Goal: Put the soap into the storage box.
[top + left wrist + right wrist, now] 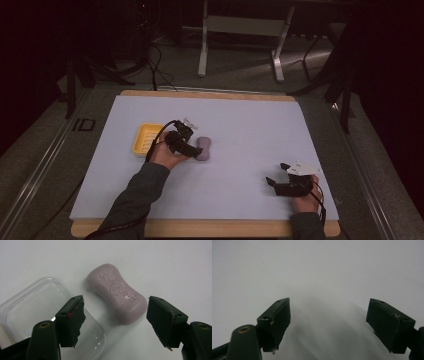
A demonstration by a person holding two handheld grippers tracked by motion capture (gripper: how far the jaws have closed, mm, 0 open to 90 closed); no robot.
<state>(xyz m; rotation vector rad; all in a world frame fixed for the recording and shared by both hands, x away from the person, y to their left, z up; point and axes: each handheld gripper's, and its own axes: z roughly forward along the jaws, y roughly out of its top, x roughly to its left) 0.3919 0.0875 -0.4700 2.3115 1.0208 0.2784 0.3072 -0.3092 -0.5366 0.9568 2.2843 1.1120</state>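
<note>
A mauve bar of soap (pixel 117 295) stamped "Safeguard" lies flat on the white table top; the high view shows the soap (pixel 205 148) just right of my left gripper (pixel 192 146). My left gripper (pixel 115 312) is open, its jaws spread on either side of the bar's near end, not touching it. A clear plastic lid (pixel 47 312) lies beside the soap, partly behind the left jaw. A yellow soap dish (pixel 146 139) sits left of the hand. My right gripper (pixel 278 173) rests open near the table's front right, and its own view shows the gripper (pixel 328 317) with nothing between the jaws.
The white sheet (pixel 250 125) covers a wooden board (pixel 210 227) whose edge shows at the front. Behind the table stand a white frame's legs (pixel 202 55) and cables on a dark floor.
</note>
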